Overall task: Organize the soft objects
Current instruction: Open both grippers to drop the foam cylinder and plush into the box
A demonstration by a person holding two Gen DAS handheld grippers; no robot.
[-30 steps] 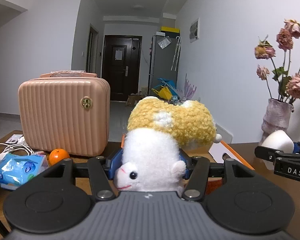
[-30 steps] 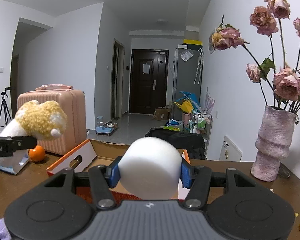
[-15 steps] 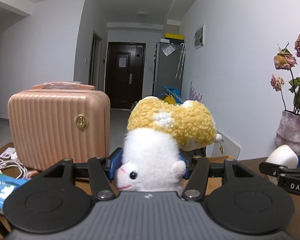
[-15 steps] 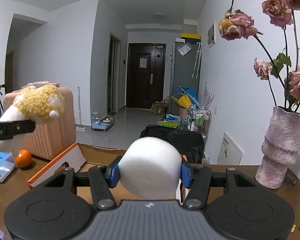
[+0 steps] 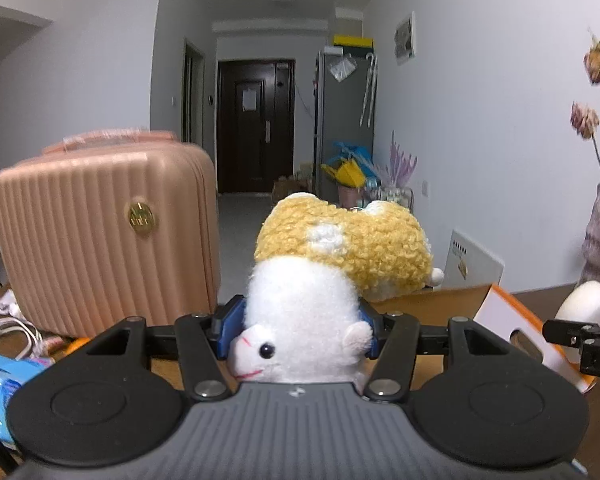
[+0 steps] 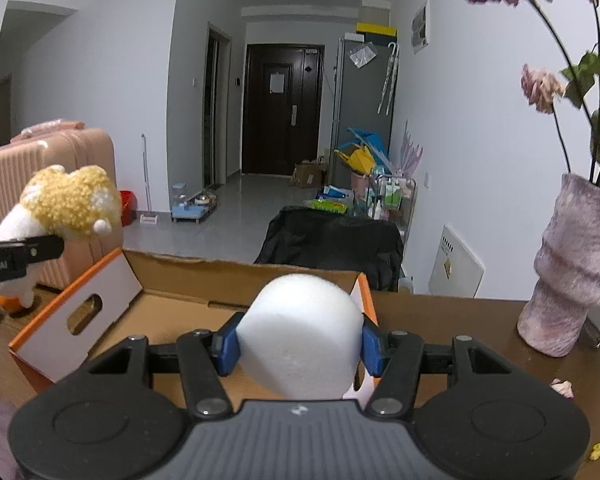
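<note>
The left gripper (image 5: 300, 334) is squeezing the fluffy toy sheep (image 5: 320, 280) and the right gripper (image 6: 298, 346) is squeezing the white foam ball (image 6: 300, 332) above the open cardboard box (image 6: 172, 308), so both are waiting to go in.

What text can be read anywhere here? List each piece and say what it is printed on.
"bot.AI", start cut off: side of the left gripper, seen from the right wrist.
"D", rest cut off: side of the right gripper, seen from the left wrist.
Gold badge on the pink suitcase: blurred.
Paper on the dark door: too small to read.
</note>
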